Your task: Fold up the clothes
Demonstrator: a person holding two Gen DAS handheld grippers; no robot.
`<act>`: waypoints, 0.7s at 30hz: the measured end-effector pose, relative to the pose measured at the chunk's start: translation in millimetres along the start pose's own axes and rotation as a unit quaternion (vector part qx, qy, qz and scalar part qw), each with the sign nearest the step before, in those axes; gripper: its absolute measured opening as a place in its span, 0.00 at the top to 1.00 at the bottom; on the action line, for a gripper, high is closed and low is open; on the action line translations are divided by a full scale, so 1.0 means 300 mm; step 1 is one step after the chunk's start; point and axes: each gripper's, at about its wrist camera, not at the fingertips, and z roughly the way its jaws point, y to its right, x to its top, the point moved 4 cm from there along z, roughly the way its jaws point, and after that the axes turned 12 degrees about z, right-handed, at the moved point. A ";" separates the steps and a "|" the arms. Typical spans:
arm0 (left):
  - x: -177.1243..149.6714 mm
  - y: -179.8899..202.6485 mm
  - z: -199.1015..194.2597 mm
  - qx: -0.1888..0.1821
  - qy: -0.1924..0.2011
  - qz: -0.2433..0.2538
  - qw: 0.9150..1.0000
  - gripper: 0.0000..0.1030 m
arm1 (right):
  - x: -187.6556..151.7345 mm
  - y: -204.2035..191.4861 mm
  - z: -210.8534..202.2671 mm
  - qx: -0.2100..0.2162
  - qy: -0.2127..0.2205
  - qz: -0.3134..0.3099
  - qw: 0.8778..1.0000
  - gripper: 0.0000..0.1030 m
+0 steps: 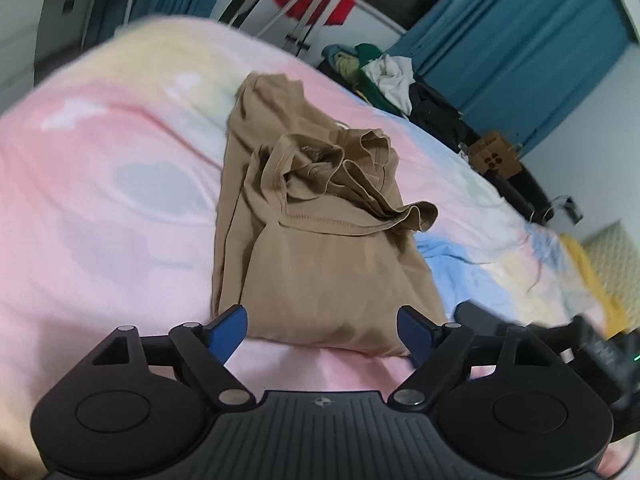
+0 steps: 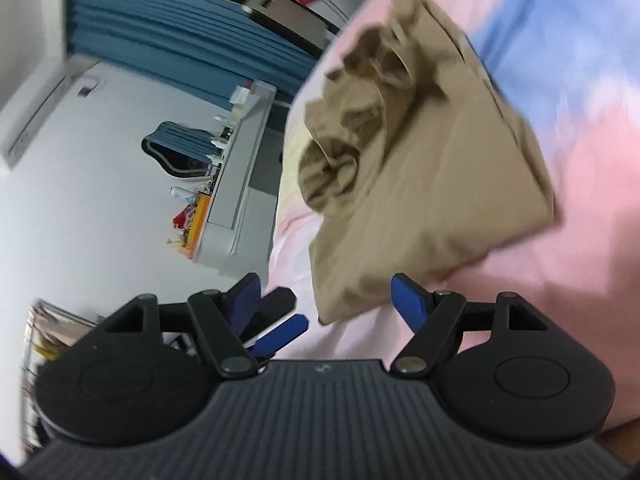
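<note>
A tan garment [image 1: 320, 216] lies partly folded on the pastel bed sheet [image 1: 120, 184], with bunched fabric and a hem on top. My left gripper [image 1: 322, 330] is open and empty, its blue pads at the garment's near edge. In the right wrist view the same tan garment [image 2: 432, 168] lies on the sheet [image 2: 580, 288]. My right gripper [image 2: 326, 304] is open and empty just short of its near corner. The left gripper's blue fingers [image 2: 280, 332] show at the lower left of that view.
A pile of loose clothes [image 1: 384, 76] sits at the bed's far edge, with a cardboard box [image 1: 496, 156] beyond. Blue curtains [image 1: 520, 40] and a metal rack [image 1: 304, 0] stand behind. A grey desk [image 2: 240, 184] with small items stands beside the bed.
</note>
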 end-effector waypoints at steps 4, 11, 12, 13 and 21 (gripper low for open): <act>-0.007 -0.047 0.028 -0.033 -0.028 -0.057 0.997 0.15 | 0.014 0.089 0.031 -0.014 -0.009 0.088 0.996 0.27; -0.043 -0.115 0.142 -0.099 -0.071 -0.161 0.979 0.15 | 0.068 0.219 0.003 -0.033 0.065 0.193 0.978 0.27; -0.045 -0.123 0.165 -0.098 -0.073 -0.169 0.978 0.17 | 0.075 0.224 0.010 -0.031 0.069 0.197 0.977 0.27; -0.047 -0.128 0.191 -0.088 -0.079 -0.173 0.978 0.22 | 0.082 0.224 0.023 -0.027 0.069 0.195 0.978 0.27; -0.023 -0.157 0.256 -0.060 -0.044 -0.186 0.980 0.35 | 0.088 0.165 0.090 -0.058 0.073 0.106 0.990 0.63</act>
